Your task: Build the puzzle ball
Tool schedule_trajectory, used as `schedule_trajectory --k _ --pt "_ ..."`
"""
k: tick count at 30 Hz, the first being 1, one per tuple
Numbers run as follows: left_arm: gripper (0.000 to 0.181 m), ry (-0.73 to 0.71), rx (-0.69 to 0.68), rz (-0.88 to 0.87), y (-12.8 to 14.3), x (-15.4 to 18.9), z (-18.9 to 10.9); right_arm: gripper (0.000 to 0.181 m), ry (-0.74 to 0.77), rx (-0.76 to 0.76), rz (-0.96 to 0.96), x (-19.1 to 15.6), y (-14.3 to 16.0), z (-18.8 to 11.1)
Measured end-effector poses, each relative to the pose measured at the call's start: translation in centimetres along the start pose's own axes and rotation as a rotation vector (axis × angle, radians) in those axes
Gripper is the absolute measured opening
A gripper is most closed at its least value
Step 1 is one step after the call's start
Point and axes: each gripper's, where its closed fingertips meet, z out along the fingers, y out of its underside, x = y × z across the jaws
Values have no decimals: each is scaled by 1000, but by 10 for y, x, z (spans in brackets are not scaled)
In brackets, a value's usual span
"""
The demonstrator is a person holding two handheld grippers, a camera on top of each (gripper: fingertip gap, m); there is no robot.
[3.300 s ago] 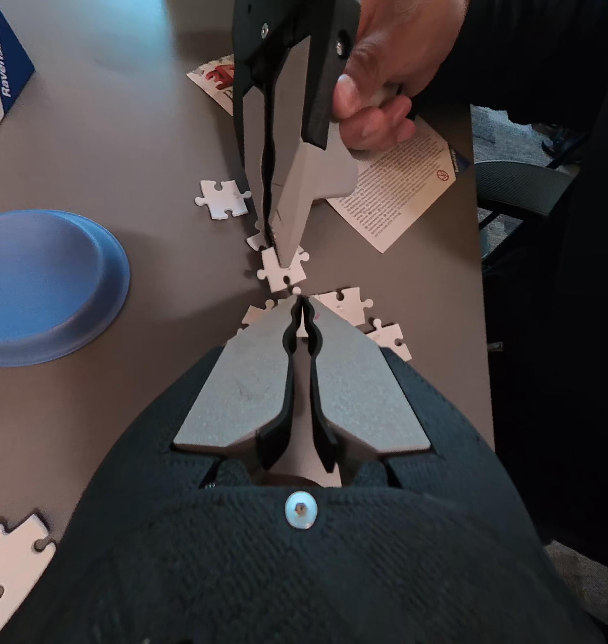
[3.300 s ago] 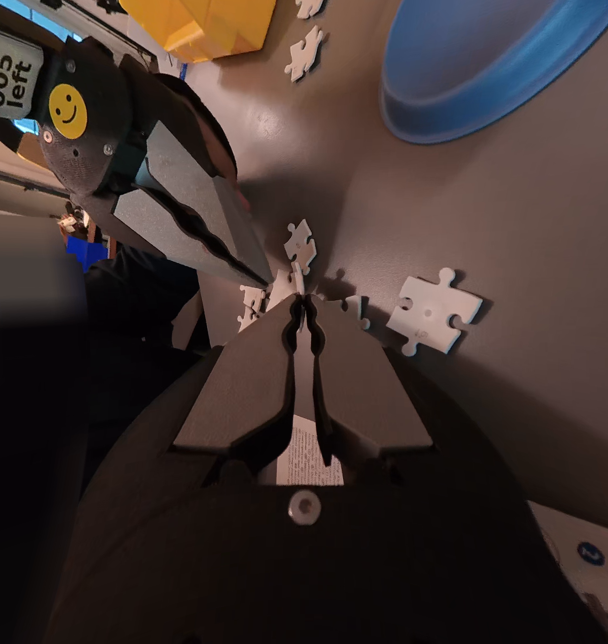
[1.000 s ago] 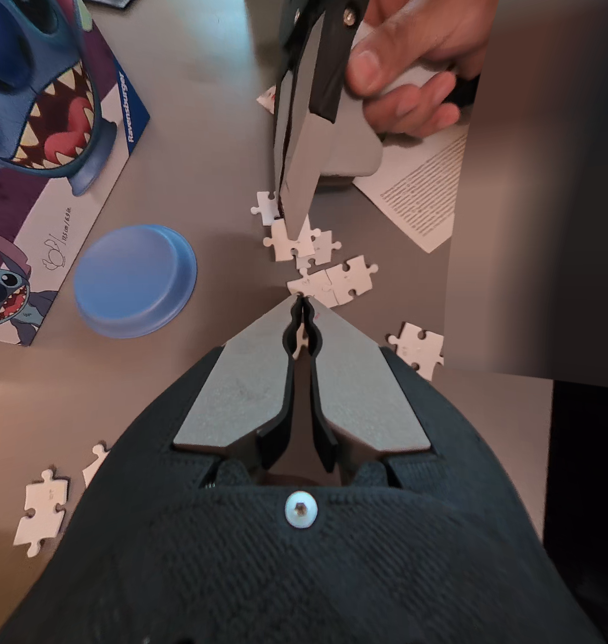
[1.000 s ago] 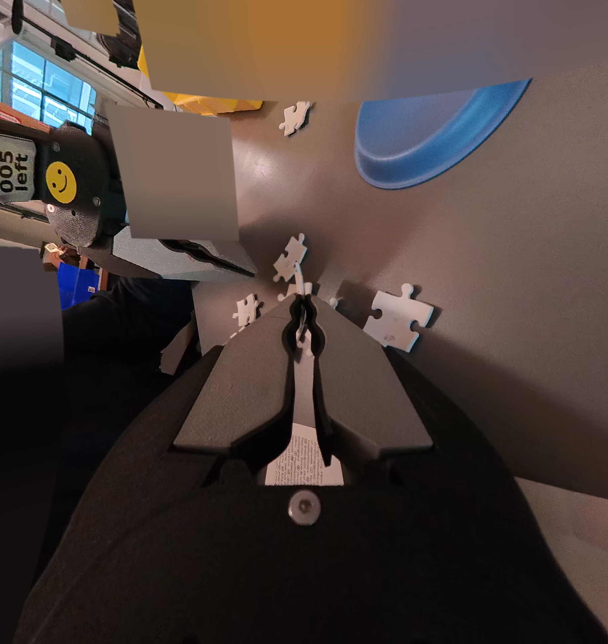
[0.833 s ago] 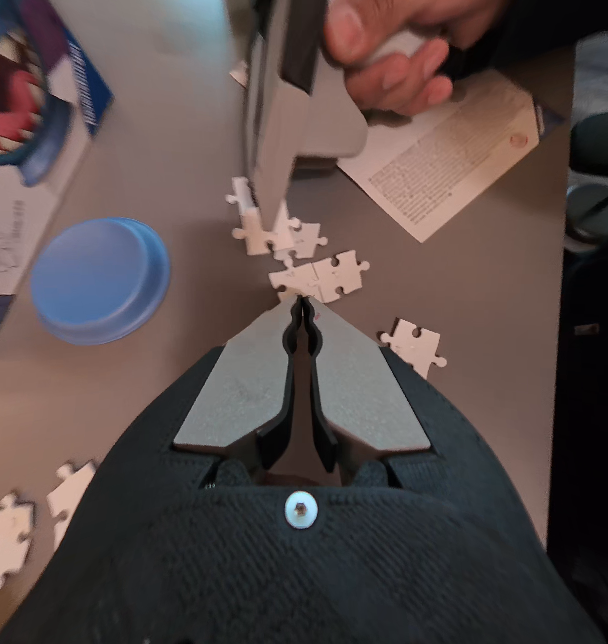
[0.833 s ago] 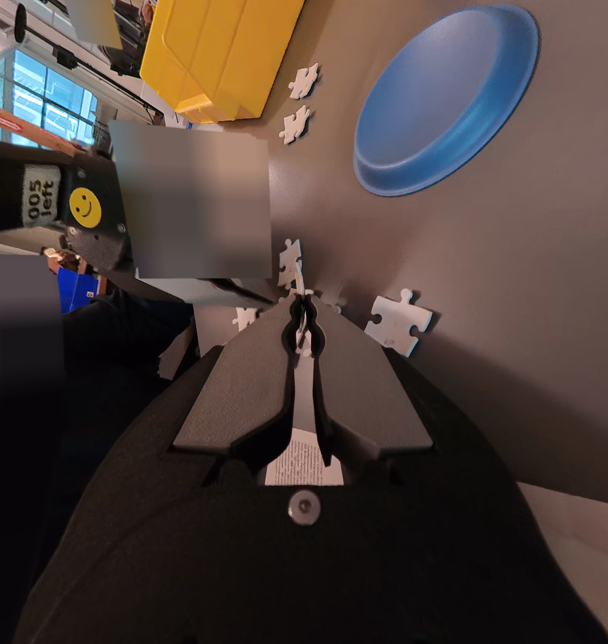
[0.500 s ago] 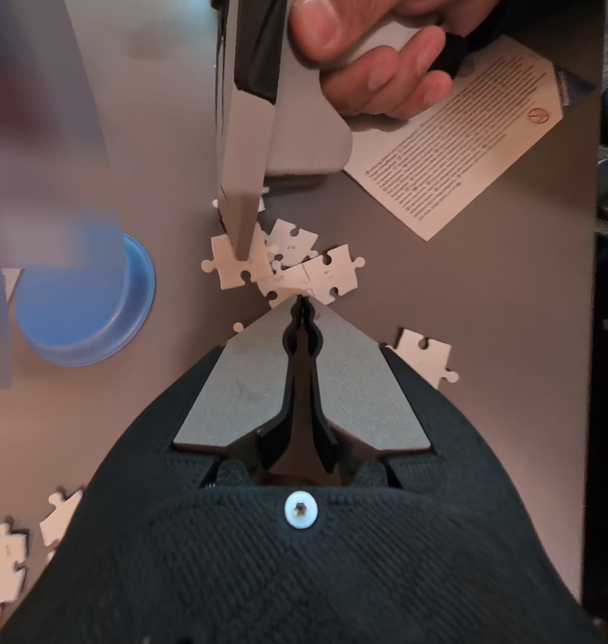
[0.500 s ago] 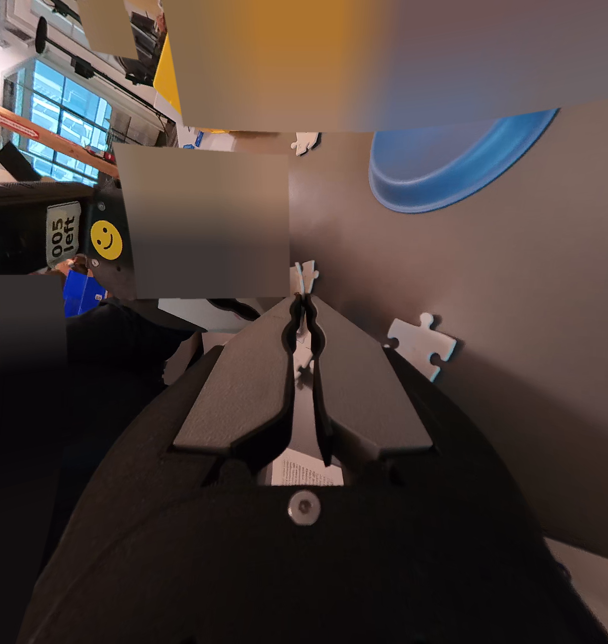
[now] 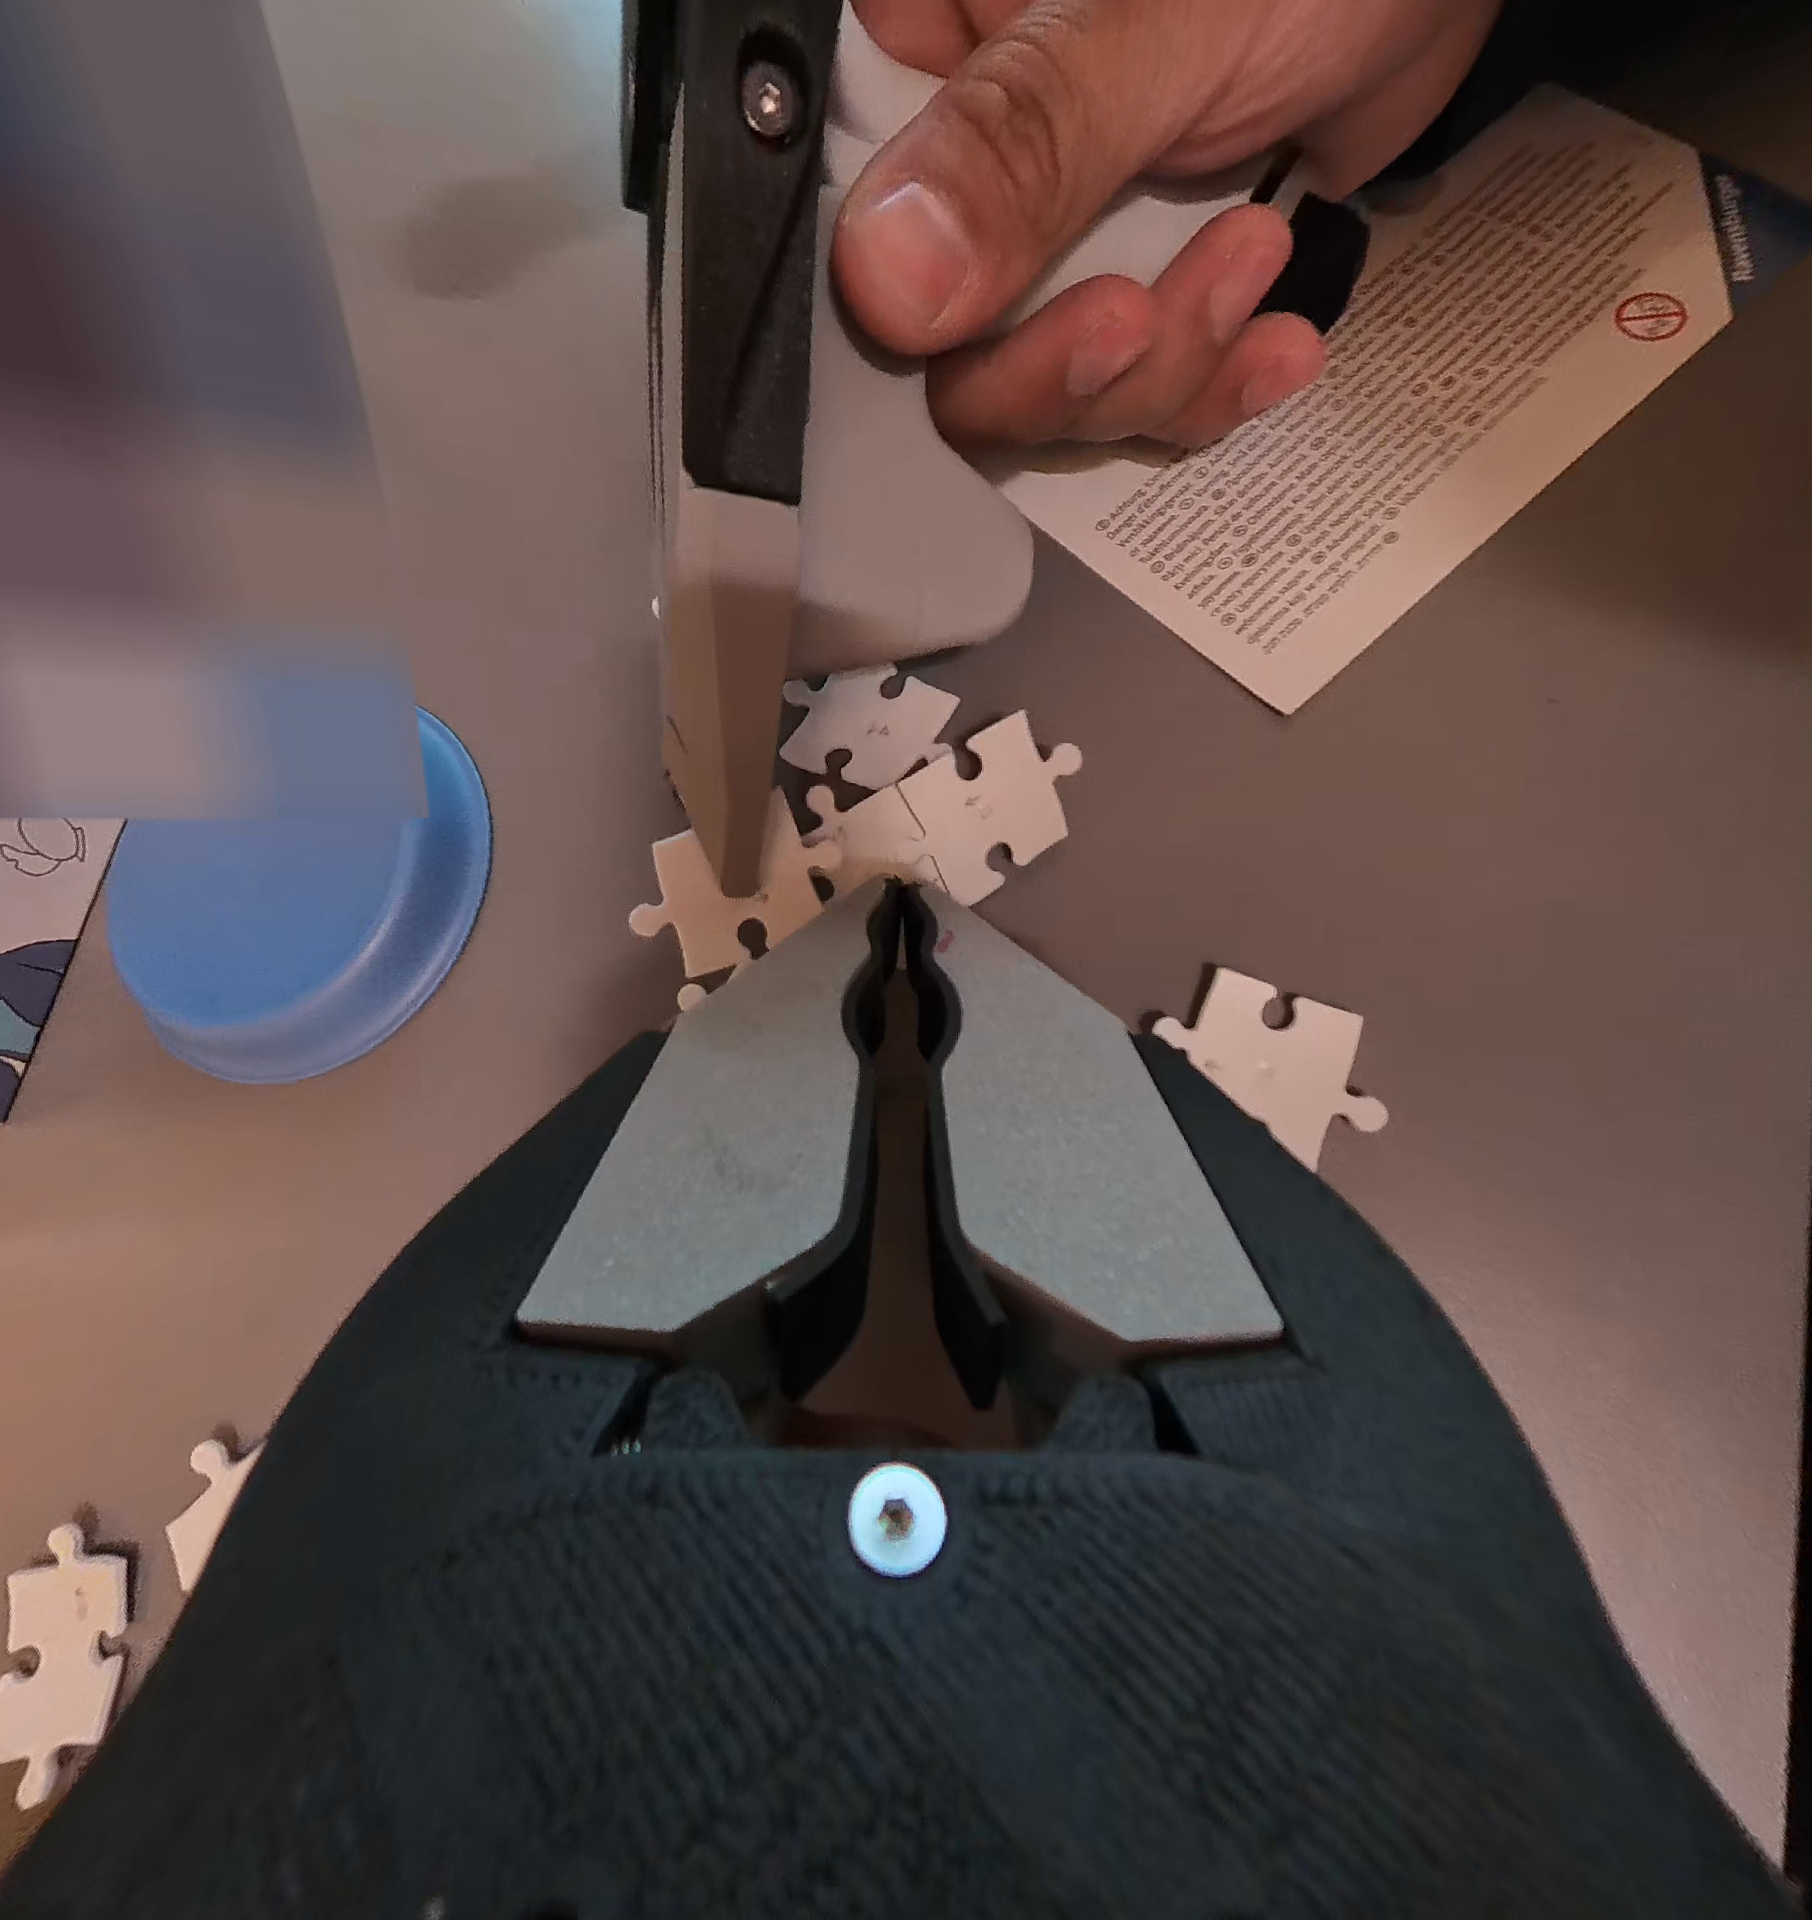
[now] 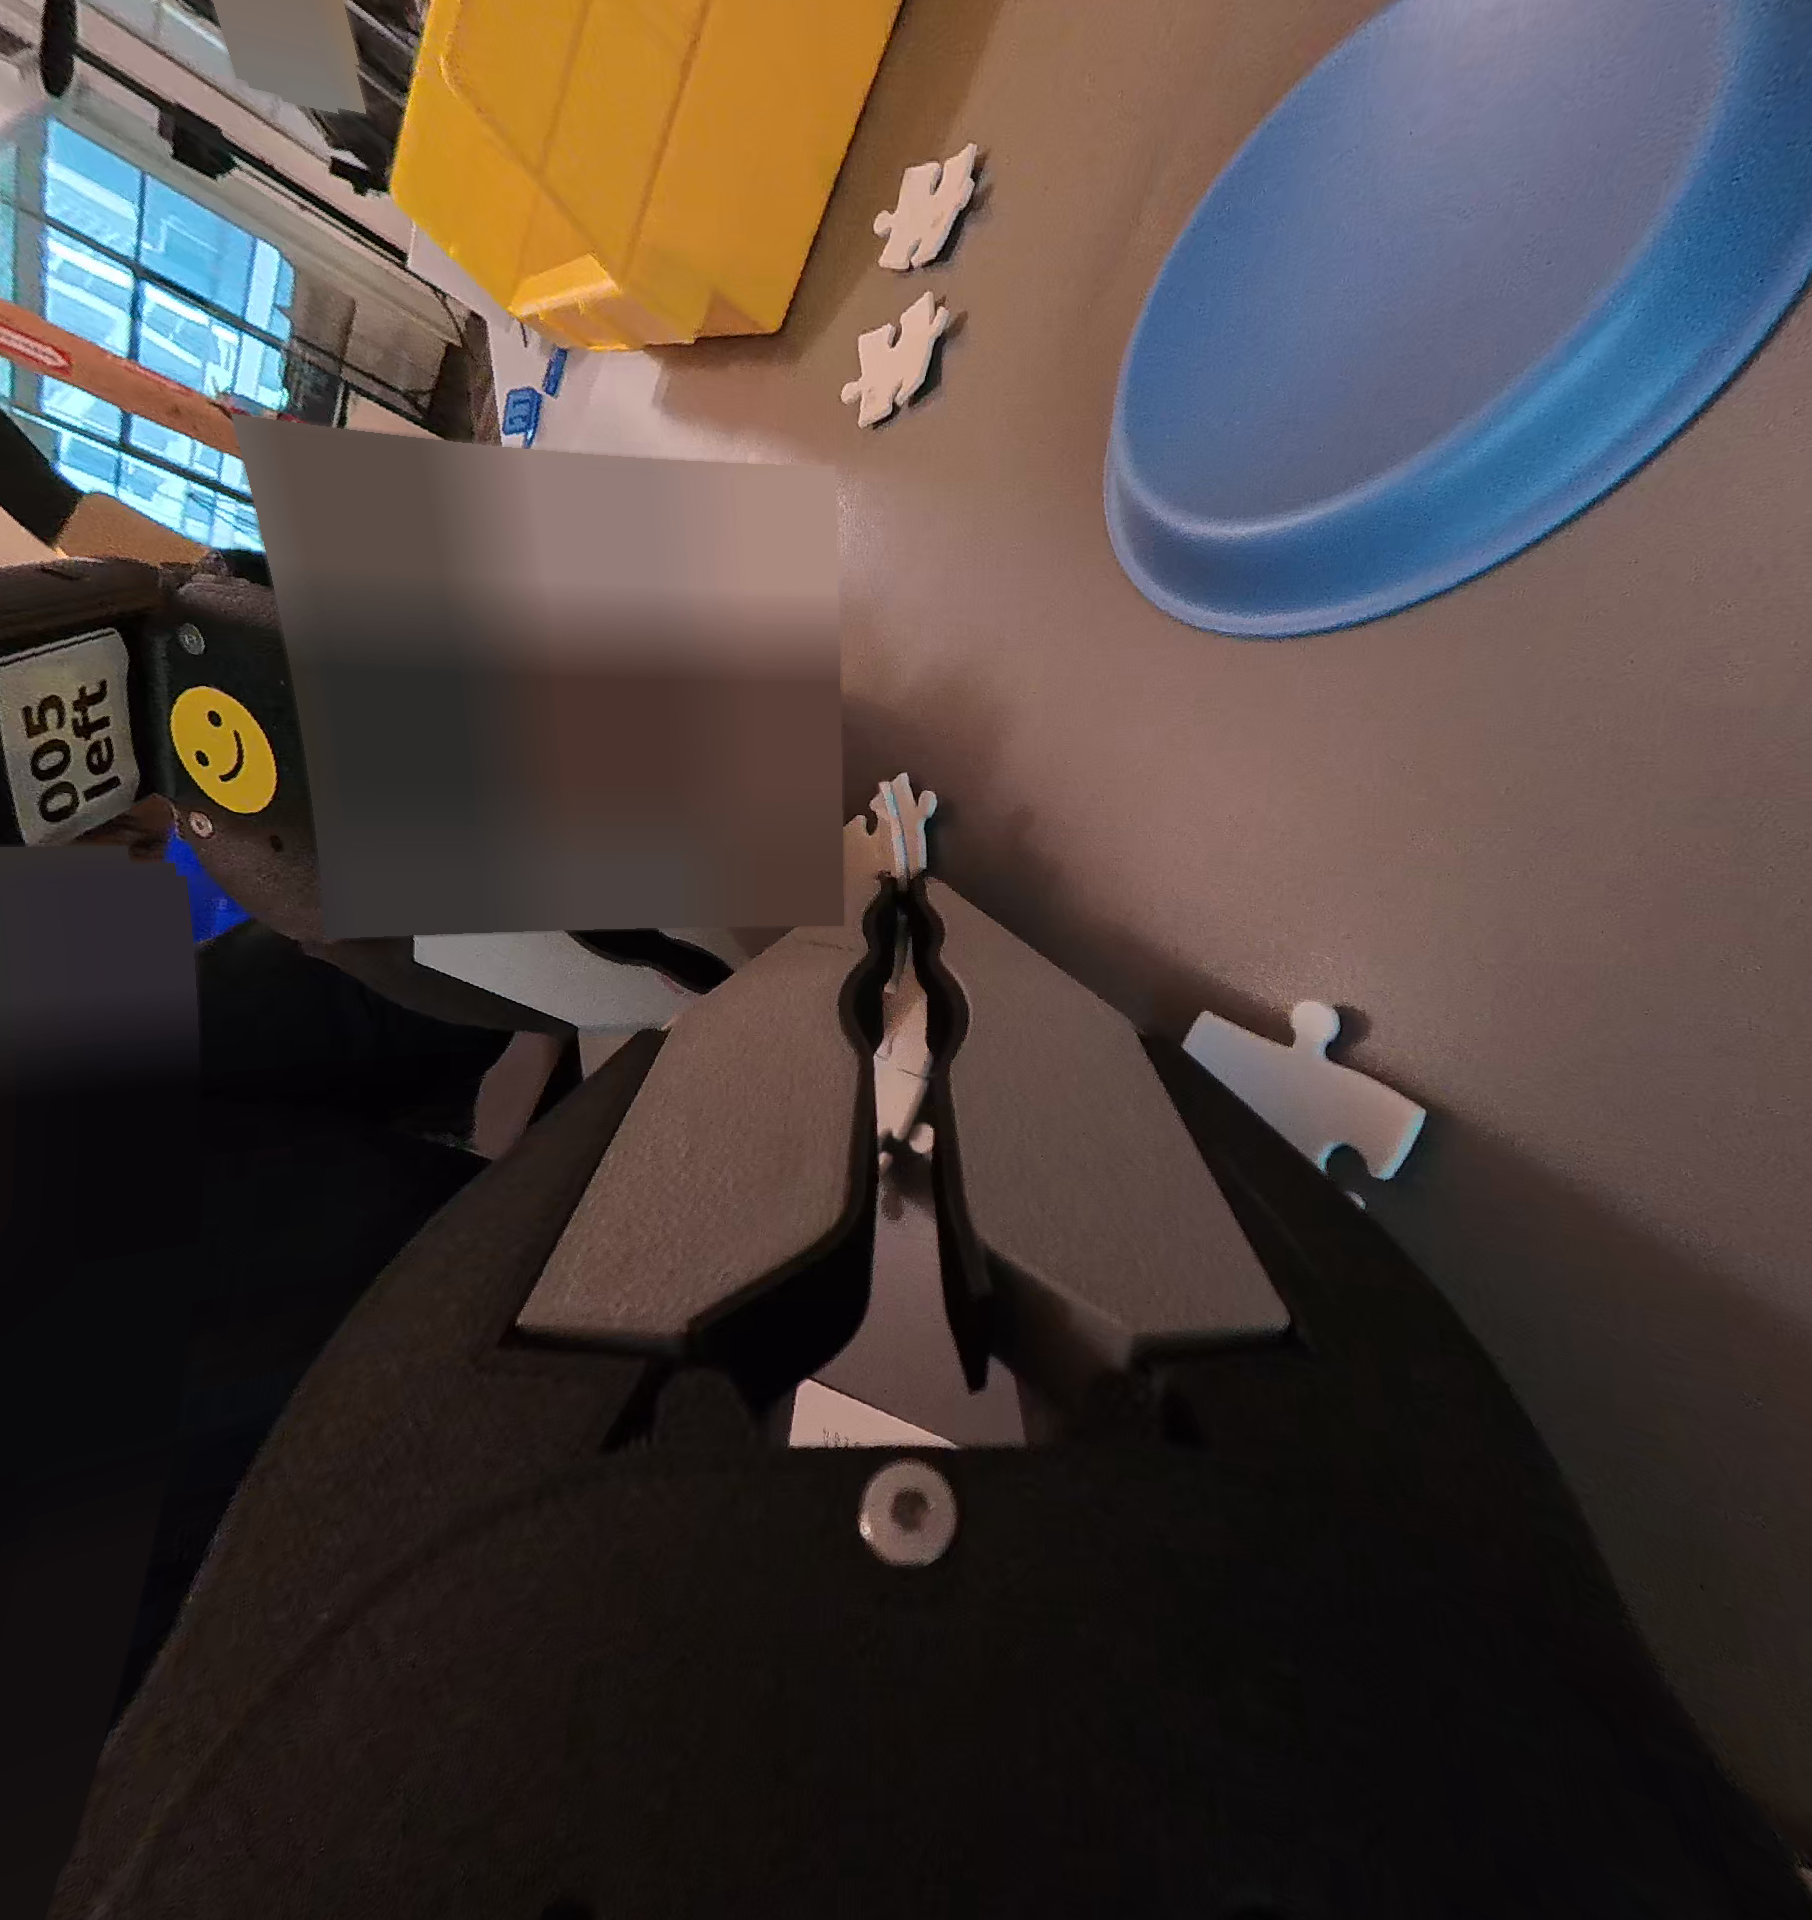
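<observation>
Since half a second ago, we are bringing the right gripper down closer over the cluster, its held puzzle piece now sitting just left of our left jaws. The right jaws are pinched closed on that piece, which is showing edge-on just past their tips in the right wrist view. The left gripper is also closed, its tips pressing at the near edge of the joined pieces lying flat on the worktop; whether it is pinching them or only holding them down, we cannot tell.

We are judging these pieces to be light, thin and stiff, likely slightly curved plastic, smooth enough to slip in a loose pinch. Taking hold across the flat body, away from the tabs and notches, should be leaving the mating edge free. Pushing hard at an angle could be popping the joined pair apart or skating it across the worktop.

Loose pieces are lying right of the left jaws and far behind to the left, with the blue dish well left and a printed sheet beyond.
</observation>
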Motion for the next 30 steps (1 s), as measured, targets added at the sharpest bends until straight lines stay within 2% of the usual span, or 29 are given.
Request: schedule_trajectory --k 5,16,22,26,30 --pt "0 -5 1 -1 1 -1 -1 0 -30 4 49 2 -2 -1" --pt "0 -5 5 4 0 1 -1 0 -30 0 34 0 -1 0" --pt "0 -4 18 43 1 3 -1 0 -98 -23 -60 -12 -13 -25" --pt "0 6 23 61 0 4 0 0 -58 -253 -196 -6 -10 -29" --pt "0 -15 27 132 0 5 0 0 -48 -560 -358 -5 -2 -26"
